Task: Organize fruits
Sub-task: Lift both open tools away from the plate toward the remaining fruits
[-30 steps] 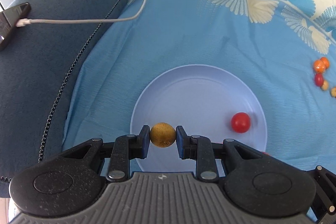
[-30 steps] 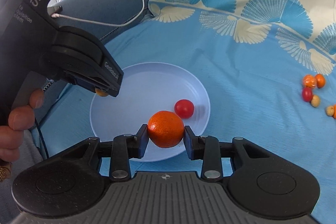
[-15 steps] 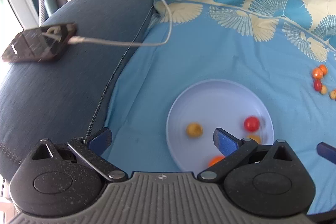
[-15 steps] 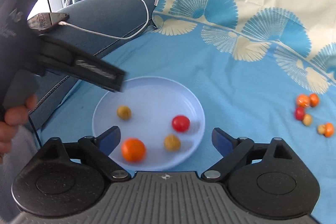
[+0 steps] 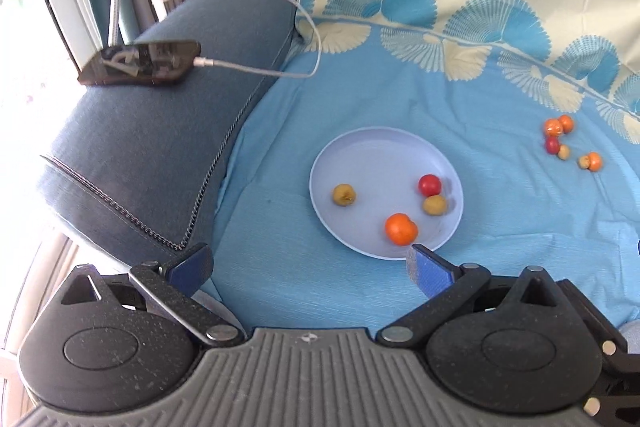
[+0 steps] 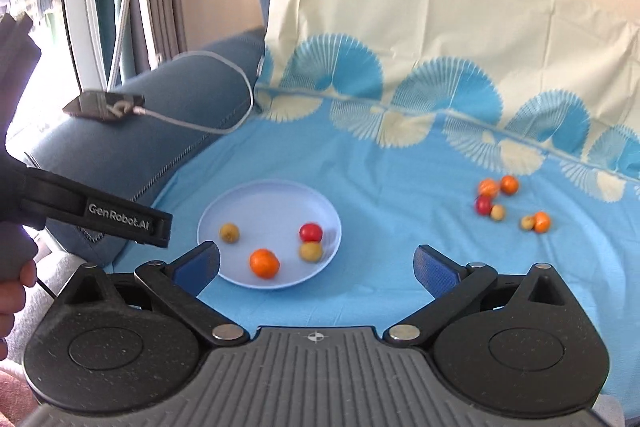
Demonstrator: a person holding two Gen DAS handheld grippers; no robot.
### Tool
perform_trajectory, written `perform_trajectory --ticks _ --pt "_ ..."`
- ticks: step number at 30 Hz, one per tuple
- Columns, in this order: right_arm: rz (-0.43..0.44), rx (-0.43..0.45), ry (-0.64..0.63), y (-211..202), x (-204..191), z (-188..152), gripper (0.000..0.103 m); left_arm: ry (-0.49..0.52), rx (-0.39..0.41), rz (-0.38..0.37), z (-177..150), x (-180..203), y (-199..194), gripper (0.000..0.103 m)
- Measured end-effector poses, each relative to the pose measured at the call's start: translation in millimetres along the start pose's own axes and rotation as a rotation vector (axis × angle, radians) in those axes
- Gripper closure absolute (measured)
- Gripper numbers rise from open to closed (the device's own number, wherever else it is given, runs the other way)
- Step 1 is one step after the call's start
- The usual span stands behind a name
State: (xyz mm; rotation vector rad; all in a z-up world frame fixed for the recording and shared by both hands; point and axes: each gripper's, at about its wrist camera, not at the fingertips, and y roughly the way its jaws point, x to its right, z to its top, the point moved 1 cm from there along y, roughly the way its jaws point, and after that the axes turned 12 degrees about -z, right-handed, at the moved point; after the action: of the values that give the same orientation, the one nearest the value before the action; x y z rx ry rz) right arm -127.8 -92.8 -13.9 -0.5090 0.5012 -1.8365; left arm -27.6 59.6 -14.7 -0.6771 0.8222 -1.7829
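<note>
Grippers, near edge: left gripper (image 5: 310,267) spread wide, nothing between its blue pads; right gripper (image 6: 316,265) opening, likewise empty.

Pale blue round plastic plate (image 6: 240,203) just beyond both, holding an orange mandarin (image 6: 264,263), a red cherry tomato (image 6: 311,232) and two small yellow-brown fruits (image 6: 229,232).

Loose cluster of small orange, red and tan fruits (image 6: 496,203) farther off, ahead and to the right on the blue patterned cloth (image 6: 400,195); likely the right gripper is nearer.
</note>
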Motion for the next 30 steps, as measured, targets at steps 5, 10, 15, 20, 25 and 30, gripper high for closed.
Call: perform_trajectory --ticks 5,10,15,20,25,30 --pt "-0.004 0.064 -0.001 -35 11 -7 0.001 0.026 0.046 0.000 -15 15 -31 0.000" --pt "-0.001 0.117 -0.018 -62 13 -13 0.001 0.045 0.067 -0.013 -31 24 -49 0.000" --pt "-0.009 0.160 -0.024 -80 14 -17 0.001 0.053 0.098 -0.017 -34 27 -62 0.000" --pt "-0.018 0.187 -0.021 -89 16 -18 0.001 0.058 0.108 -0.020 -35 27 -67 0.000" --pt "-0.024 0.198 -0.026 -94 13 -20 0.001 0.057 0.114 -0.024 -36 24 -68 0.000" --pt "-0.022 0.197 -0.032 -93 12 -19 0.001 0.053 0.113 -0.025 -37 21 -68 0.000"
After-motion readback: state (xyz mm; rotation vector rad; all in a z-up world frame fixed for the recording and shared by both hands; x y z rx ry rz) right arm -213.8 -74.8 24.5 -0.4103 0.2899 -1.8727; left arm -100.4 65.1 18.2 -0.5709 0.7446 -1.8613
